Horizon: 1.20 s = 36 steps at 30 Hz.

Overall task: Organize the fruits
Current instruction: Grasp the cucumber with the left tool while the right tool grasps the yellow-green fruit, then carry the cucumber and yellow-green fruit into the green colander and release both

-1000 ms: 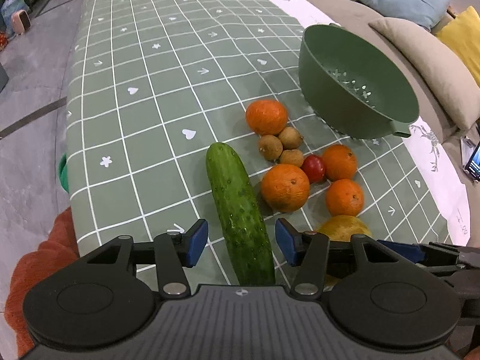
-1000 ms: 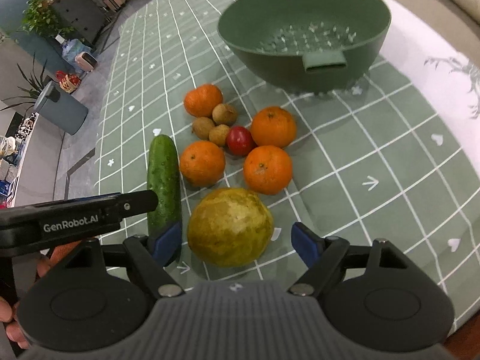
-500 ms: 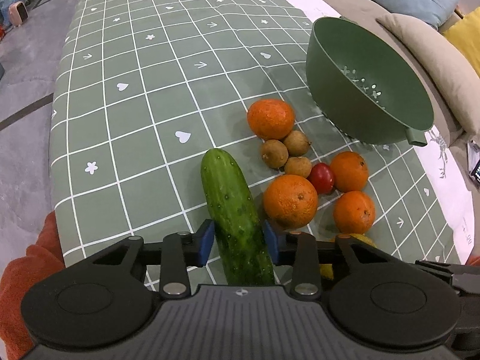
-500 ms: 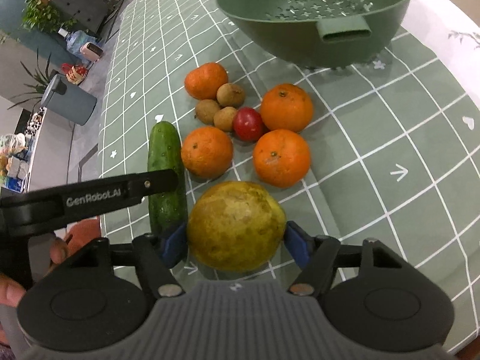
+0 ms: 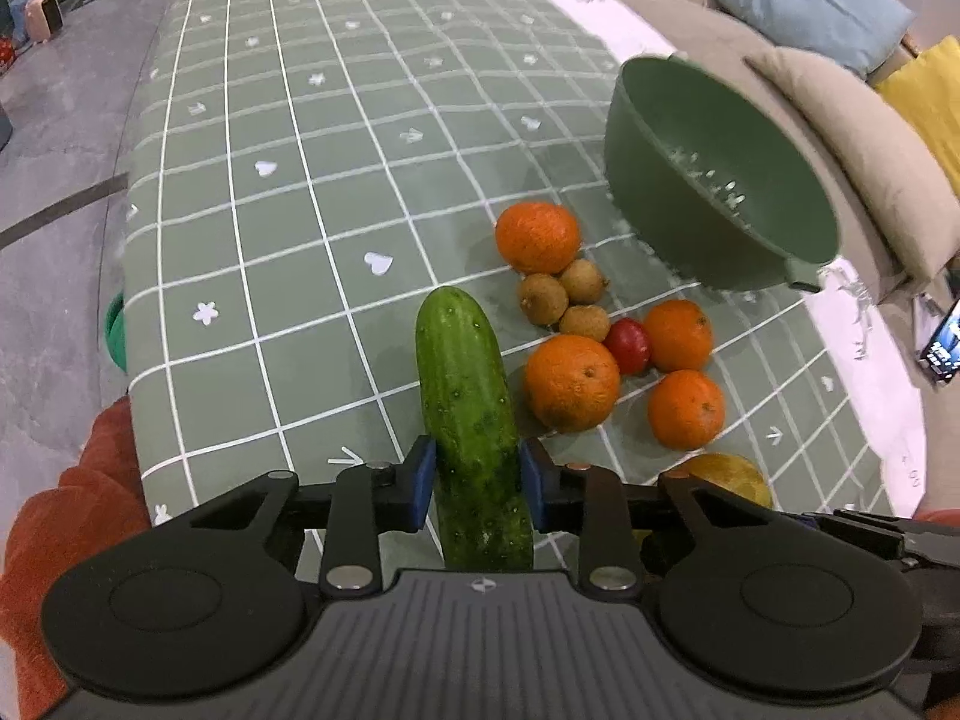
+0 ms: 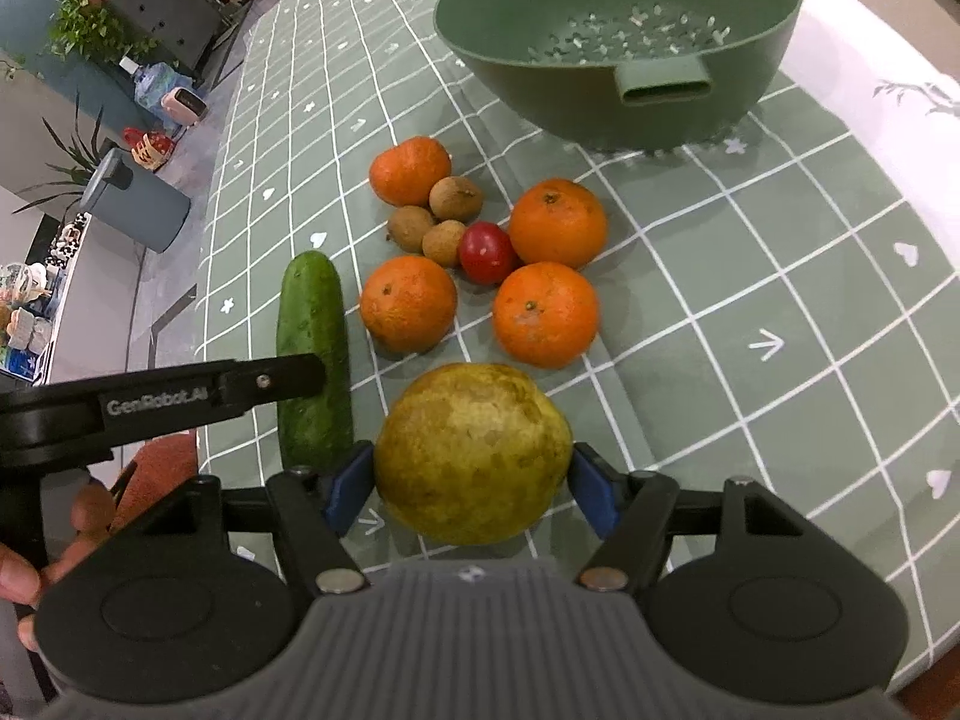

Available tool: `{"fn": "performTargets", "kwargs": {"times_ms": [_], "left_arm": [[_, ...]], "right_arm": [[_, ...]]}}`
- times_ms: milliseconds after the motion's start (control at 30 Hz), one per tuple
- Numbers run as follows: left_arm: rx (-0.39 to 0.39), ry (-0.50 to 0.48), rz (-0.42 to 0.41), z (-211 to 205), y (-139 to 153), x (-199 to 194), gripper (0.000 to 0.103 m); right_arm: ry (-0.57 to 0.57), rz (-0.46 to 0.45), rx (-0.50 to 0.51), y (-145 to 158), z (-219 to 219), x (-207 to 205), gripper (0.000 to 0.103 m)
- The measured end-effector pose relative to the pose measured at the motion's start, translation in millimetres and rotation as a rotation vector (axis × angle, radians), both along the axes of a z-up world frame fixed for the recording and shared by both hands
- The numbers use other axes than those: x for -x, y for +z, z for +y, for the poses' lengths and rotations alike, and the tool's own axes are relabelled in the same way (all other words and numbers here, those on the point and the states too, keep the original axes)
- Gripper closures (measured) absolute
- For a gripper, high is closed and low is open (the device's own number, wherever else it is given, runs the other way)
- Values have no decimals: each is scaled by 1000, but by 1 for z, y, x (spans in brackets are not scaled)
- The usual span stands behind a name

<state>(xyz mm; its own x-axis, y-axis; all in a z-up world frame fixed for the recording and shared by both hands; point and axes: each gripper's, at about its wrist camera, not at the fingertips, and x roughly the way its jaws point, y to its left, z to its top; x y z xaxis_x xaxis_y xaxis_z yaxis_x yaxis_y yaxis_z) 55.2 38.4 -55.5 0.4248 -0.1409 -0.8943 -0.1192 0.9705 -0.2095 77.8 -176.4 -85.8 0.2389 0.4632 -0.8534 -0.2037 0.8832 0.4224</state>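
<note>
My left gripper (image 5: 475,483) is shut on a green cucumber (image 5: 465,402) near its close end; the cucumber points away over the green checked cloth. My right gripper (image 6: 471,489) is shut on a large yellow-green round fruit (image 6: 472,450), also partly visible in the left wrist view (image 5: 729,474). Beyond them lie several oranges (image 6: 545,313), a small red fruit (image 6: 487,252) and three small brown fruits (image 6: 456,198). A green colander bowl (image 6: 624,30) stands behind them, empty. The cucumber also shows in the right wrist view (image 6: 313,330), with the left gripper's arm across it.
The table's left edge (image 5: 129,276) drops to a grey floor. An orange-red cushion (image 5: 78,480) lies at the near left. A sofa with cushions (image 5: 840,96) runs along the right. A phone (image 5: 945,348) lies at the far right.
Both grippers have closed: the left jaws came in onto the cucumber and the right jaws onto the yellow-green fruit. Both grippers also moved slightly forward.
</note>
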Motion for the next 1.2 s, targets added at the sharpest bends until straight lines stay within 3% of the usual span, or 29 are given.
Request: {"fn": "performTargets", "kwargs": {"times_ms": [33,100,167,233,367,467,533,567,1000,1200], "left_arm": [[0,-6,-18,0,6,3,77],[14,-15,-67,-1,20,10,103],[28,-35,-131,-4,38,13,103],[-26,-65,-169,-13,51,11,103],[-52,-64,-98,-19,39,1,103],[-70,-52,-61,-16,26,3,92],[-82,-33,-39,-11,15,4,67],[-86,-18,-28,-9,9,3,65],[-145,32,67,4,-31,-9,59],[-109,70,78,16,-38,-7,60]], "right_arm": [[-2,-8,-2,3,-1,2,37],[-5,-36,-9,12,-5,6,37],[-7,-77,-11,22,-8,9,37],[-5,-119,-5,31,-10,9,37],[-10,-113,4,30,-11,5,37],[-13,-97,-5,25,-15,10,37],[-17,-83,-3,21,-15,11,37],[-20,-78,-3,20,-15,10,37],[-22,-55,6,13,-16,8,36],[-15,-50,13,11,-15,8,36]]}}
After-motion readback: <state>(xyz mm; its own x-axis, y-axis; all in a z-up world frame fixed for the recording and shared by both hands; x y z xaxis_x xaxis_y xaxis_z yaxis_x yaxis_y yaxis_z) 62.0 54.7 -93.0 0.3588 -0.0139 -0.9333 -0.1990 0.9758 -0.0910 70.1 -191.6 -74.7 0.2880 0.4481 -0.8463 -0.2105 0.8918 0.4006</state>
